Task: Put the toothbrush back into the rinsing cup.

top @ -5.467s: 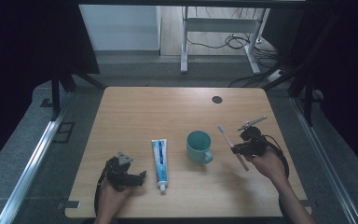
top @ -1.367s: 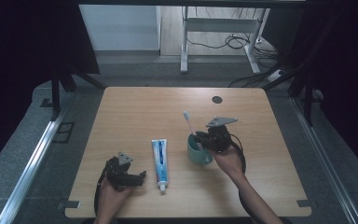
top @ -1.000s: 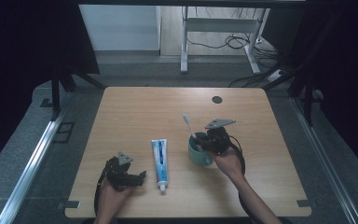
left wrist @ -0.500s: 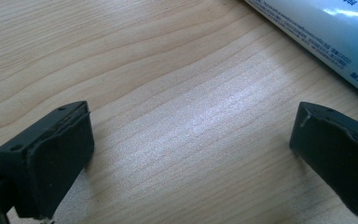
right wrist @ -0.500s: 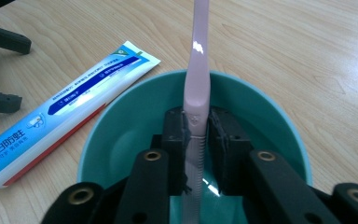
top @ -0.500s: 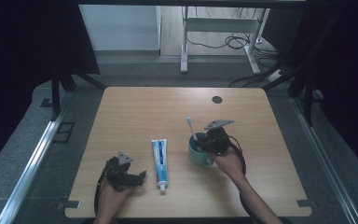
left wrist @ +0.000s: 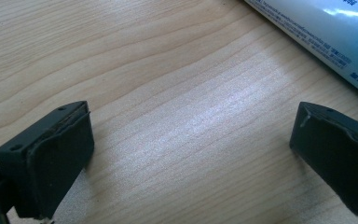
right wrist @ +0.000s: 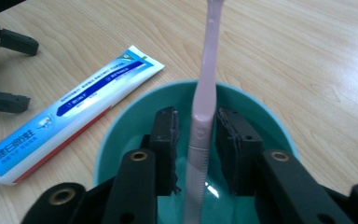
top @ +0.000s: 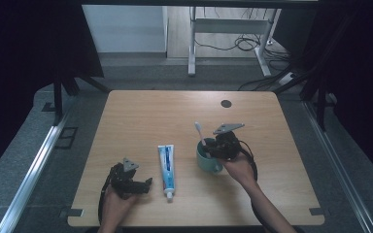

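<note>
A teal cup (top: 207, 160) stands on the wooden table, right of centre. A pale pink toothbrush (top: 199, 132) stands in it, head up and leaning left. My right gripper (top: 221, 145) reaches into the cup from the right. In the right gripper view the toothbrush (right wrist: 205, 93) stands between the two pads inside the cup (right wrist: 121, 126). The jaws have just been opening, and a gap shows beside the left pad. My left gripper (top: 143, 183) rests open on the table at the near left, with only bare wood between its jaws (left wrist: 191, 135).
A blue and white toothpaste tube (top: 165, 167) lies between the two hands, cap toward the near edge; it also shows as the tube (right wrist: 74, 121) and the tube (left wrist: 326, 32). A dark round hole (top: 226, 103) is at the back of the table (top: 150, 116).
The right hand has carried the toothbrush from the table's right side to the cup and set its handle inside. In the last second the brush head shifted slightly right. The left hand is unmoved.
</note>
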Available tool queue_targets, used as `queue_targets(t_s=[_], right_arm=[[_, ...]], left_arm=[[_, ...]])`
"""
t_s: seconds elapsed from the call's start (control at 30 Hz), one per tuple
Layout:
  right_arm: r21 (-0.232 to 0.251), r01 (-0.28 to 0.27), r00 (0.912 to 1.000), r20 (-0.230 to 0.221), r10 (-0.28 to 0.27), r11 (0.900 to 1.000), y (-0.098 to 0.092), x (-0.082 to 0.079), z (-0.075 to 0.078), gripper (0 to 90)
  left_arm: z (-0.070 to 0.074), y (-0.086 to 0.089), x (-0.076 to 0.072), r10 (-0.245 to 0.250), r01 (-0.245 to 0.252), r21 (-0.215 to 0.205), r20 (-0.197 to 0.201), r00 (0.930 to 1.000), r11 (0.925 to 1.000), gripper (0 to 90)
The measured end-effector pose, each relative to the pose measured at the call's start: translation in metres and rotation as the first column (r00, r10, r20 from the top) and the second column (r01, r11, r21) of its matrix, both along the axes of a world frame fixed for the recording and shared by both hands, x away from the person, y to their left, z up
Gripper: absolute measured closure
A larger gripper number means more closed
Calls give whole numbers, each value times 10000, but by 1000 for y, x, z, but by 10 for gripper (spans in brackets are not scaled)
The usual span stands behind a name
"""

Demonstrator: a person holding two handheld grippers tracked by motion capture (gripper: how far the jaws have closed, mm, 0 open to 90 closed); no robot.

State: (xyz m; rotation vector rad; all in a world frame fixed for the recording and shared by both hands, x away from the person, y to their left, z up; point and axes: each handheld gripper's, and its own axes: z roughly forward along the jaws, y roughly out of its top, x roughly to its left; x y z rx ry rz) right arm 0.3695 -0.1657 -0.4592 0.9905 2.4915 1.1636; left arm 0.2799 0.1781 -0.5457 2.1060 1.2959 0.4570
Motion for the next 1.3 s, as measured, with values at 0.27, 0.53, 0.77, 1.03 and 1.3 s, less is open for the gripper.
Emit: queue_targets(t_s=[0.27,0.53,0.77,1.03,1.3], right_arm=[[-172,-386,9990,235,390,9991,2,-6,11,513],[-440,-532,9972,501,554,9976,2,-11,18,366],[-324,-489,9972,556,506,9983,-4,-13,23,294],[-121,-453,9963,726,460,9989,-15,-17,29,215],[-241,-300,9955,891,320,9993,-27,-23,30,138]], left_arm=[[0,0,0,-19,19,6,4,10000,10000,0],[0,0,0,20,-20,-36,27,10000,10000,0],[0,0,0,17,-17,-33,25,10000,10000,0],[0,0,0,-19,19,7,5,10000,10000,0],[0,0,0,22,-22,-39,27,10000,10000,0]])
